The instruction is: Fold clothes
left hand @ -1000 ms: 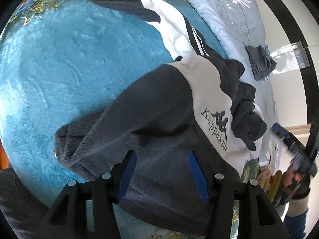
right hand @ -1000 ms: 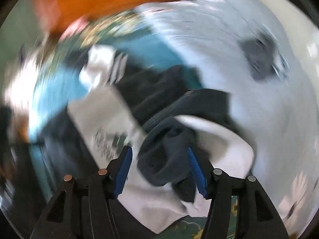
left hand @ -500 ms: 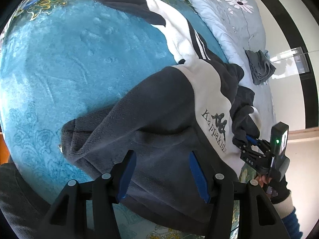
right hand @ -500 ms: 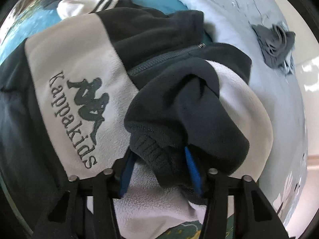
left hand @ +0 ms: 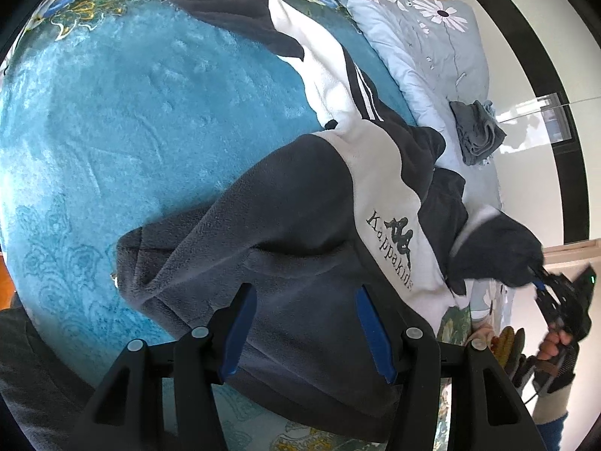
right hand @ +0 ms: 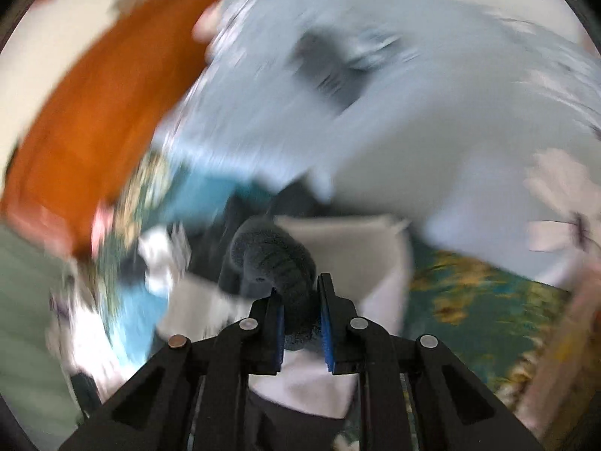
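"Kappakids" logo [left hand: 392,248], dark-and-white fleece jacket [left hand: 300,263]

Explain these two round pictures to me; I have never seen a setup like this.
No machine here: a person holds a two-finger gripper in each hand, each carrying a fisheye camera looking along its fingers. The sharper picture is from the left gripper, jaws apart over a dark grey and white fleece jacket spread on a teal blanket; a folded grey garment lies farther off on a pale floral quilt. The blurred picture is from the right gripper, whose jaws are closing on the jacket's dark sleeve cuff.
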`<state>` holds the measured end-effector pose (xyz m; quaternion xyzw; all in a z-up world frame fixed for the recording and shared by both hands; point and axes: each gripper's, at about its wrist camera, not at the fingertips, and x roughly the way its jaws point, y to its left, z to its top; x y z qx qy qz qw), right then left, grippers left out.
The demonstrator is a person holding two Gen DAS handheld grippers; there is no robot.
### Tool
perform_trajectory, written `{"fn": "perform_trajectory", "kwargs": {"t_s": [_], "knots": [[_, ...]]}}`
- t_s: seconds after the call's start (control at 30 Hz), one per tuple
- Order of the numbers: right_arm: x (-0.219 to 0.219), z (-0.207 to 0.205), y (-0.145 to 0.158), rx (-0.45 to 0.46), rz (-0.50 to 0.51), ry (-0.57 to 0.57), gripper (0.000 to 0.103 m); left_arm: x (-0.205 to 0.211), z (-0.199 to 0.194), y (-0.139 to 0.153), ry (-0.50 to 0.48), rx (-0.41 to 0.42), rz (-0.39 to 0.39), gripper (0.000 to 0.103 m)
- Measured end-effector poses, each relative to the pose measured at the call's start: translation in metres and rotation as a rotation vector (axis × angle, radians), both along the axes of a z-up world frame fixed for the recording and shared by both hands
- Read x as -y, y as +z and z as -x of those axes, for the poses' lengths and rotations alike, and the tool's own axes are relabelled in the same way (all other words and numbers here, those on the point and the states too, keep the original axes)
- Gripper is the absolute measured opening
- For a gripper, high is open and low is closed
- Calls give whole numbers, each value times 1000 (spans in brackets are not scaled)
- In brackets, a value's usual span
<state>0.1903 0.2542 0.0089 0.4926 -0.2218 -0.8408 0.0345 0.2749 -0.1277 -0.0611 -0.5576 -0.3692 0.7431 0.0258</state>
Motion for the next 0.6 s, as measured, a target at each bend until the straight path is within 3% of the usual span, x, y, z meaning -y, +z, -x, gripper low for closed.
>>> {"fn": "perform_trajectory", "kwargs": {"t_s": [0.1, 0.3, 0.4, 0.6], "knots": [[-63, -36, 26, -25, -47, -207, 12, -1, 0, -1, -1, -1, -10, 60], [-122, -94, 42, 50, -169, -439, 11, 0, -1, -2, 1, -2, -21, 60], [-125, -107, 37, 111, -251, -471, 9, 1, -2, -2, 3, -1, -23, 60], [-110, -101, 28, 118, -282, -486, 9, 2, -3, -1, 9, -3, -21, 60]]}}
